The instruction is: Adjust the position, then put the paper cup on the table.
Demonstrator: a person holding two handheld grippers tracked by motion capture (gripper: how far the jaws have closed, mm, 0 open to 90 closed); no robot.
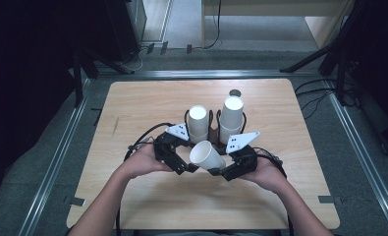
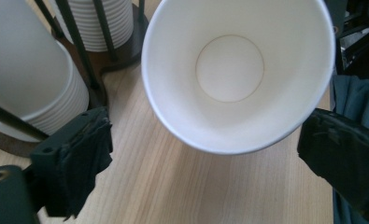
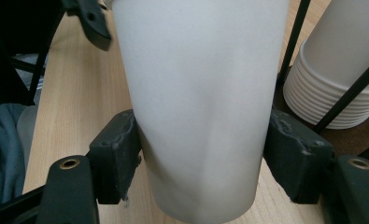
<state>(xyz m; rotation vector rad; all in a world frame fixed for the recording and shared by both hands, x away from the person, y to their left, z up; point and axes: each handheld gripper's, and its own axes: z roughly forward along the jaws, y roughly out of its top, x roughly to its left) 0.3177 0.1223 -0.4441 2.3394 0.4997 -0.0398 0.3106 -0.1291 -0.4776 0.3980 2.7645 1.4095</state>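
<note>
- right tongs (image 1: 216,171) clamp a white paper cup (image 1: 206,155) by its side wall near the base; both pads press the wall in the right gripper view (image 3: 198,107), and the wall dents a bit there
- cup is tipped on its side above the counter (image 1: 132,108), held between the two hands, mouth turned toward the left tongs (image 1: 190,167)
- left tongs are spread wide, gripping nothing; in the left gripper view the pads sit either side of the cup's rim (image 2: 238,74), apart from it, looking straight into the empty cup
- two stacks of white cups in a black wire holder (image 1: 213,129) stand just behind the held cup, left stack (image 1: 198,123) shorter, right stack (image 1: 231,118) taller
- small dark round thing (image 1: 235,92) on the counter behind the right stack, cannot tell what
</note>
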